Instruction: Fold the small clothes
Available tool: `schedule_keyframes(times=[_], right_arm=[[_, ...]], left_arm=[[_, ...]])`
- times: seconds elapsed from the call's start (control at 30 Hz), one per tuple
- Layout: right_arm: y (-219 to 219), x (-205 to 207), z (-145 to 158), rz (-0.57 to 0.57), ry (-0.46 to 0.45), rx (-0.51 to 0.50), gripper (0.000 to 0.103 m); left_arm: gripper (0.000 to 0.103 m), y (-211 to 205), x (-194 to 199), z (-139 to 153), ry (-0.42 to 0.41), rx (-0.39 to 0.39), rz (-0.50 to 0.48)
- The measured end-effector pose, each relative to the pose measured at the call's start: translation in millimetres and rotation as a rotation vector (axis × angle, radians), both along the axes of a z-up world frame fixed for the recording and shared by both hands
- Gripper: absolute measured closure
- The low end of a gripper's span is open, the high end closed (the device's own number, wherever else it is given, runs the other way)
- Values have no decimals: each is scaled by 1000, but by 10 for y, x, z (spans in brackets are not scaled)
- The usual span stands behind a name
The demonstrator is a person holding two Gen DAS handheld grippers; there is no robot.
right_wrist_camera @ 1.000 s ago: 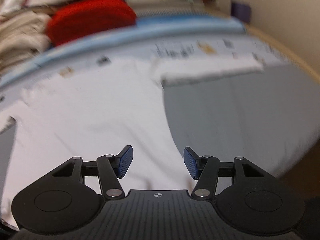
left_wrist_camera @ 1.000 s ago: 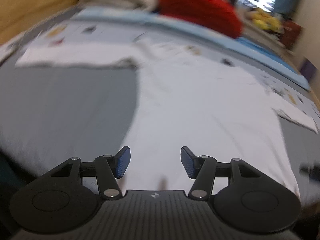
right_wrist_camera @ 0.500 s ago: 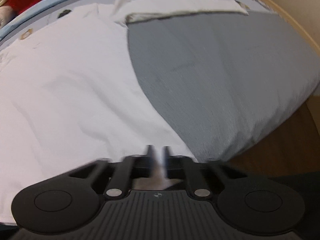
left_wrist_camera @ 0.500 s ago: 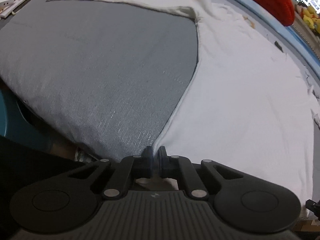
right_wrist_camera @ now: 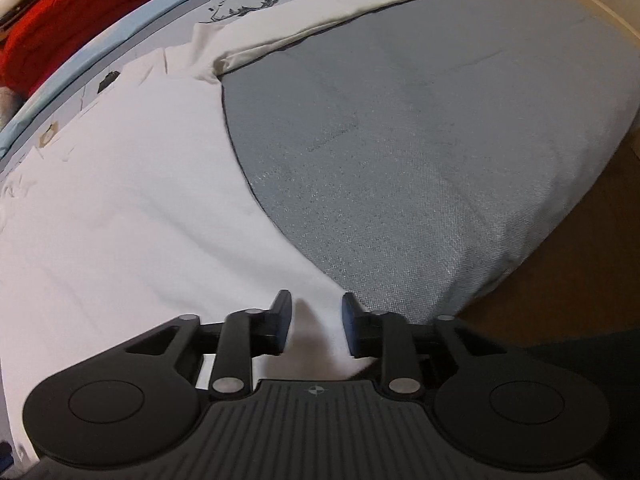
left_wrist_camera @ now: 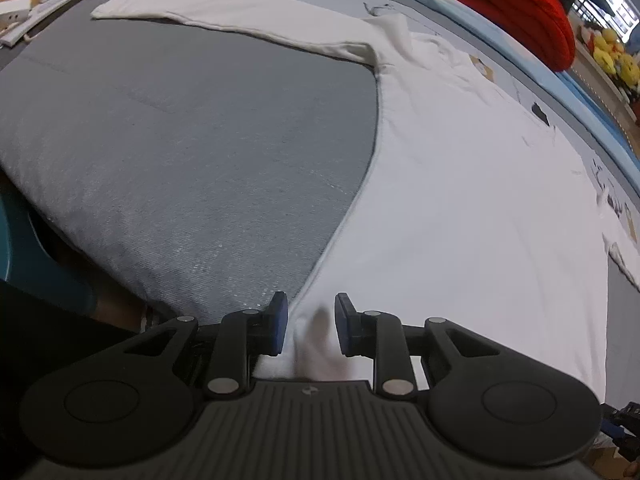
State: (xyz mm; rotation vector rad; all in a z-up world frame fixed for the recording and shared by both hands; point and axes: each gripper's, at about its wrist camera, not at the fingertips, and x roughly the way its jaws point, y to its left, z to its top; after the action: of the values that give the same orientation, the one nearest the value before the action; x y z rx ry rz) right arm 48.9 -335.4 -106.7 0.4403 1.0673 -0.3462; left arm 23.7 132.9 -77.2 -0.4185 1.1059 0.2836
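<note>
Left wrist view: left tongs [left_wrist_camera: 307,322] parted since half-second ago, white shirt [left_wrist_camera: 460,184] hem between pads, ungripped. Right tongs [right_wrist_camera: 316,322] likewise apart. Shirt flat on grey mattress [right_wrist_camera: 420,140], near edge, sleeves outstretched.

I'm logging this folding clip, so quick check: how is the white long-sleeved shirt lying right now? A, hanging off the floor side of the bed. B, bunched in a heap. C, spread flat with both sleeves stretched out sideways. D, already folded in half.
C: the white shirt lies flat on the grey cover, one sleeve straight out in the left view, the other sleeve in the right.
</note>
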Motion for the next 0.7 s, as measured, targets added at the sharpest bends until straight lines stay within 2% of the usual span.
schedule_keyframes(times=[0.07, 0.1, 0.13, 0.2, 0.37, 0.4, 0.47, 0.5, 0.53, 0.57, 0.6, 0.67, 0.7], right_arm=[[-4, 6, -64, 27, 36, 1, 75], [-5, 18, -98, 41, 48, 10, 80], [2, 12, -107, 58, 52, 15, 102], [11, -22, -72, 66, 48, -8, 103], [-168, -102, -12, -28, 44, -47, 103], [-181, -106, -20, -41, 46, -54, 103], [-233, -137, -17, -59, 16, -24, 100], [-230, -104, -22, -53, 2, -6, 86], [-212, -88, -21, -35, -9, 10, 68], [-178, -76, -25, -17, -12, 11, 60], [-133, -62, -43, 4, -4, 0, 56], [-54, -9, -130, 56, 49, -16, 57], [-23, 4, -167, 72, 71, -26, 61]], left_arm=[[75, -34, 3, -14, 9, -1, -7], [75, -43, 10, -25, 16, 7, -10], [75, -47, 11, -29, 23, 14, -9], [75, -46, 41, -64, 34, 17, -6], [75, 0, 47, -119, 61, 33, 10], [69, 6, 49, -124, 62, 34, 13], [64, 15, 58, -136, 66, 39, 20], [64, 12, 63, -147, 71, 40, 19], [64, 8, 66, -158, 77, 39, 17], [64, 11, 74, -181, 85, 35, 18], [64, 23, 73, -203, 93, 32, 18], [65, 26, 70, -245, 110, 30, 13], [72, 26, 72, -255, 110, 29, 6]])
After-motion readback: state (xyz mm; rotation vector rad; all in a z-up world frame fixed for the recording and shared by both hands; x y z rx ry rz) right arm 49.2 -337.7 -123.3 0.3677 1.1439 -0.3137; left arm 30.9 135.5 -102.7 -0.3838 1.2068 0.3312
